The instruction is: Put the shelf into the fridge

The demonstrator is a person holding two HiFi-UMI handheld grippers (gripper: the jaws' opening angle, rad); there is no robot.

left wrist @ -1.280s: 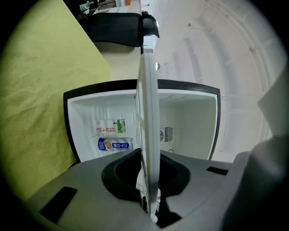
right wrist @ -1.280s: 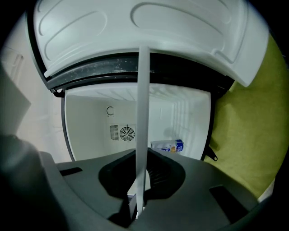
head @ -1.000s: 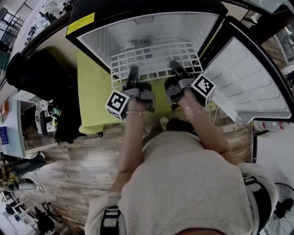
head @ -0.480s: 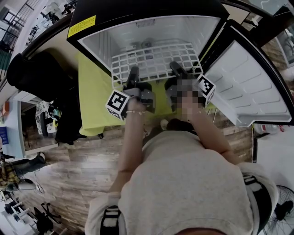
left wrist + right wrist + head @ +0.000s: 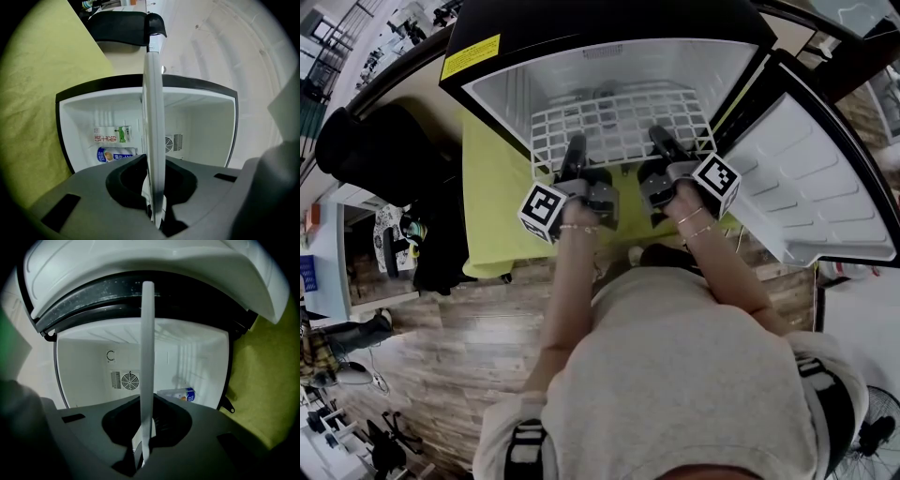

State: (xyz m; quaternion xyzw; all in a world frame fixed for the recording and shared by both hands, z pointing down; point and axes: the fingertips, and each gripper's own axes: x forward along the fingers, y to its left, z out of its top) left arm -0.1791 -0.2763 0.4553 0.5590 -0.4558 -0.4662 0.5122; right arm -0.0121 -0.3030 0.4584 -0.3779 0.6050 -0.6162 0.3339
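Shelf (image 5: 619, 122) moved deeper into fridge (image 5: 511, 89); outstretched left gripper (image 5: 574, 148), right gripper (image 5: 659, 139) jaws clamping it.

Place: shared workroom, office or lab in kind, not a home kitchen; floor (image 5: 478, 347) of wood-look planks; small black fridge (image 5: 609, 28), upper centre of the head view, set low on a yellow-green cloth (image 5: 492, 202) and not built into any cabinet; black chair (image 5: 375, 155) at left; desk (image 5: 323, 262) at the left edge; cluttered benches (image 5: 412, 19) in the upper left corner; wheeled stands (image 5: 380, 445) at lower left; floor fan (image 5: 872, 422) at lower right.
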